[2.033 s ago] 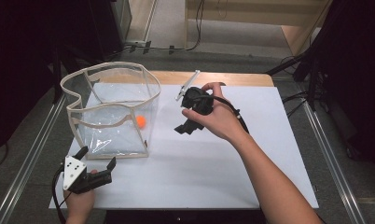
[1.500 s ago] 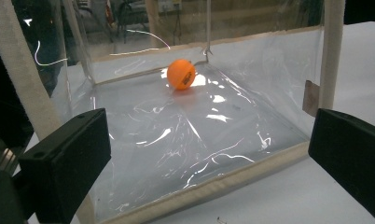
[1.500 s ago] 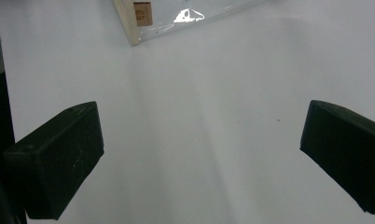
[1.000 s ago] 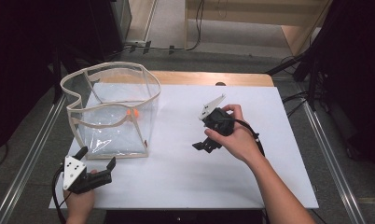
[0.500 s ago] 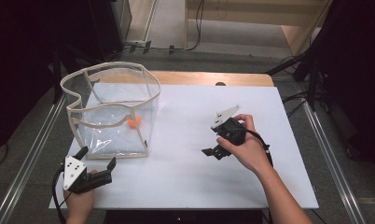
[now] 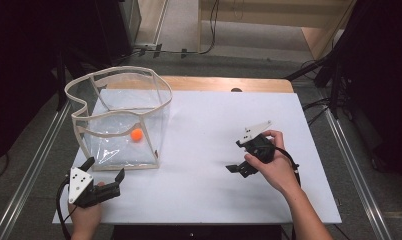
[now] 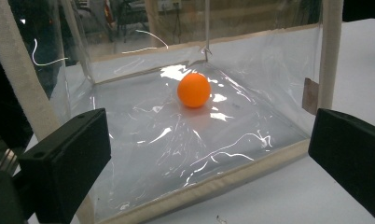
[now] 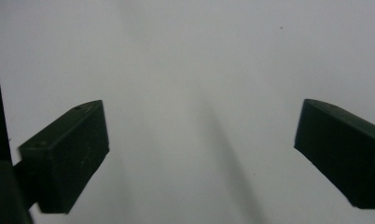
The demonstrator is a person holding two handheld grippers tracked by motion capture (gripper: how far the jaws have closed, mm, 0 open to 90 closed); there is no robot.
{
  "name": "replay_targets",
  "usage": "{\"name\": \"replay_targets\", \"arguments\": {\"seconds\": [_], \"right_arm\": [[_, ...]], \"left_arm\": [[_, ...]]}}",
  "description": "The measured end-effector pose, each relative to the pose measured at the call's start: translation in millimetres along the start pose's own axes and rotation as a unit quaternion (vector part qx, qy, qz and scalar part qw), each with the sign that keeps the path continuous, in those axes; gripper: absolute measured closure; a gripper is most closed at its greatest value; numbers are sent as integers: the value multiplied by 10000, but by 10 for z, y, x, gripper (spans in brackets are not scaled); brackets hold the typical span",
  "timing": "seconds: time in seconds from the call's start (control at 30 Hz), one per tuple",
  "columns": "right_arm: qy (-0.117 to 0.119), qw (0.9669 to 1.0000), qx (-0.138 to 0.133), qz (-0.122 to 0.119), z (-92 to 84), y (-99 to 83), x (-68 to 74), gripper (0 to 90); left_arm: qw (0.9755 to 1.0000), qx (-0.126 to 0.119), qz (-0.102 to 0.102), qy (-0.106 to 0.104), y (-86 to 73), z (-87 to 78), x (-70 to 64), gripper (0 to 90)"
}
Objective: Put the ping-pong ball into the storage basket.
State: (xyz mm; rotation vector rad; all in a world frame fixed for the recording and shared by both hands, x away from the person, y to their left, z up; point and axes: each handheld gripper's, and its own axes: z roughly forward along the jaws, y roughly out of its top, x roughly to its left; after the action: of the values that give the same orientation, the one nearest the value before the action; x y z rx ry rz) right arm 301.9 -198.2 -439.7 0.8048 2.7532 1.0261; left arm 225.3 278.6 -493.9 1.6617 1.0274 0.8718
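Note:
An orange ball (image 6: 136, 134) (image 7: 193, 89) lies on the floor of a clear plastic bin with cream fabric edging (image 6: 161, 95) (image 7: 199, 191), which stands at the left of the white table (image 6: 204, 120). My left gripper (image 6: 105, 168) (image 7: 206, 161) rests open just in front of the bin's near wall, and the ball is seen through the plastic beyond its jaws. My right gripper (image 6: 237, 156) (image 8: 199, 158) hovers over bare table at the right. Its jaws have just been opening and stand wide with nothing between them.
A wooden strip (image 6: 229, 84) runs along the table's far edge. Metal rails (image 6: 349, 160) flank both sides. Cables lie on the floor beyond the table.
My right hand has drawn away from the bin, moving right, nearer the person and lower. The ball has rolled a little left inside the bin. The left gripper has stayed put.

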Motion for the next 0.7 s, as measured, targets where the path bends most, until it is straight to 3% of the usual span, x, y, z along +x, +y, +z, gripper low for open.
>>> {"name": "replay_targets", "arguments": {"seconds": [0.7], "right_arm": [[-304, 9970, -541, 472, -234, -632, -60, 0]], "left_arm": [[10000, 2, -1, 16, -1, 0, 1, 0]]}}
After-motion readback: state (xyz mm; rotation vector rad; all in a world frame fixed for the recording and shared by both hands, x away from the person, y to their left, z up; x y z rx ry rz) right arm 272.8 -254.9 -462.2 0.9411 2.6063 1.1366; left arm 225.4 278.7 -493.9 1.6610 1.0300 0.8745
